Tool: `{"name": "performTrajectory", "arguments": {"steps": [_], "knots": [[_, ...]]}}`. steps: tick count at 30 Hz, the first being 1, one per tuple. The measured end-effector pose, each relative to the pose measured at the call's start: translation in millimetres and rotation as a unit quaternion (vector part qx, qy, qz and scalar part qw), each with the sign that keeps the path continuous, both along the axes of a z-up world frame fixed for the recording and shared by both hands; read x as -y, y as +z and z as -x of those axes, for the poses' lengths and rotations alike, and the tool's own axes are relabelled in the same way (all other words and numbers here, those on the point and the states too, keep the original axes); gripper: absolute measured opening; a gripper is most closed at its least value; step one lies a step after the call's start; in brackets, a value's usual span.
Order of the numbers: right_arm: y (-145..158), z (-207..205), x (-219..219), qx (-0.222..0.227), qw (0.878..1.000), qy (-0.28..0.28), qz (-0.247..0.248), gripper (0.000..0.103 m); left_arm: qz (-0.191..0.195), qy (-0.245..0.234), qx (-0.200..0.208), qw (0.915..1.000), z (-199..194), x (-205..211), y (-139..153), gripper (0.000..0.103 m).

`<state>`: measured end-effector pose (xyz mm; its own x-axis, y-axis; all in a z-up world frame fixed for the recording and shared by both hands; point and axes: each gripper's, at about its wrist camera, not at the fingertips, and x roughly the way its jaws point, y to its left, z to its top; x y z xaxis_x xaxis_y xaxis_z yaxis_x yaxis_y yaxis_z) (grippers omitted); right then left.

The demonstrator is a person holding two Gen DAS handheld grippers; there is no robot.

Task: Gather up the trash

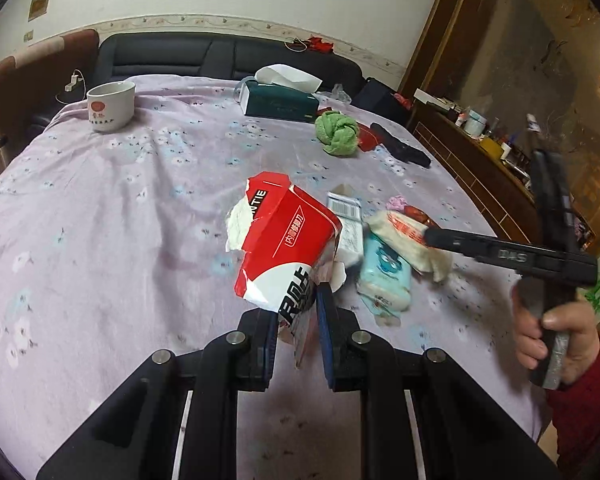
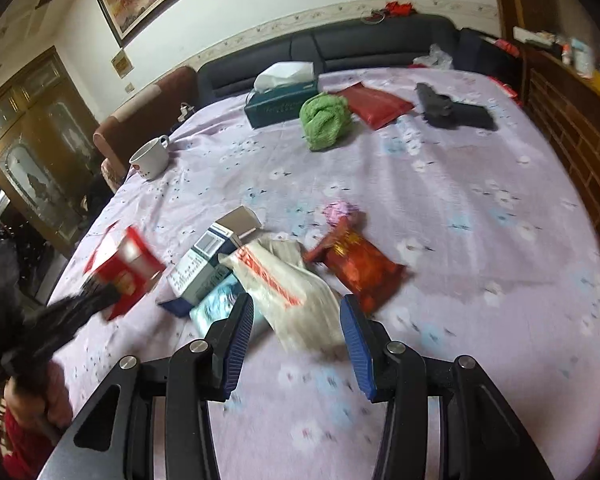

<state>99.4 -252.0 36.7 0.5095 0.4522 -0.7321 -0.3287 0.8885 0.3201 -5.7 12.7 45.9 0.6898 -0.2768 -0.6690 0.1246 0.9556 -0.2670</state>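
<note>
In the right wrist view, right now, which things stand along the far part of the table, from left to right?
White cup → teal tissue box → green cloth ball → red packet → black gun-shaped thing.

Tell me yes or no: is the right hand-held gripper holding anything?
No: the right hand-held gripper stands open above the white plastic wrapper, its blue pads clear of it.

Bare tablecloth (image 1: 100,240) left of the trash pile (image 2: 268,276), mug (image 1: 111,106) far back
</note>
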Motion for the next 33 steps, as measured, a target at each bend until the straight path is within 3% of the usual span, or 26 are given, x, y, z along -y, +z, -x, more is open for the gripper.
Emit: {"name": "performTrajectory", "arguments": {"steps": [3,7,9,15,20,22,27,33], "knots": [[-8,-11,-15,0.007,1.000,0.004,0.023,0.058,0.000,0.001,0.003,1.0000,8,3,-3,0.017],[-12,-5,-37,0.025,0.997,0.029,0.066,0.058,-0.004,0.004,0.012,0.9999,14,7,-4,0.017],[-12,1,-44,0.032,0.995,0.038,0.082,0.049,-0.008,0.005,0.016,0.9998,16,10,-5,0.017],[-14,9,-57,0.056,0.987,0.050,0.142,0.051,-0.010,0.006,0.011,0.9999,18,13,-8,0.018],[-24,-12,-50,0.024,0.993,0.035,0.114,0.052,-0.011,0.010,0.015,0.9998,22,14,-9,0.018],[-30,-17,-43,-0.001,0.996,0.033,0.081,0.050,-0.012,0.014,0.019,0.9997,24,15,-8,0.018],[-24,5,-37,0.012,0.998,0.015,0.058,0.042,-0.024,0.024,0.044,0.9984,37,25,-2,0.018],[1,73,-19,0.065,0.996,-0.041,0.043,0.042,-0.029,0.010,0.075,0.9967,58,56,4,0.018]]}}
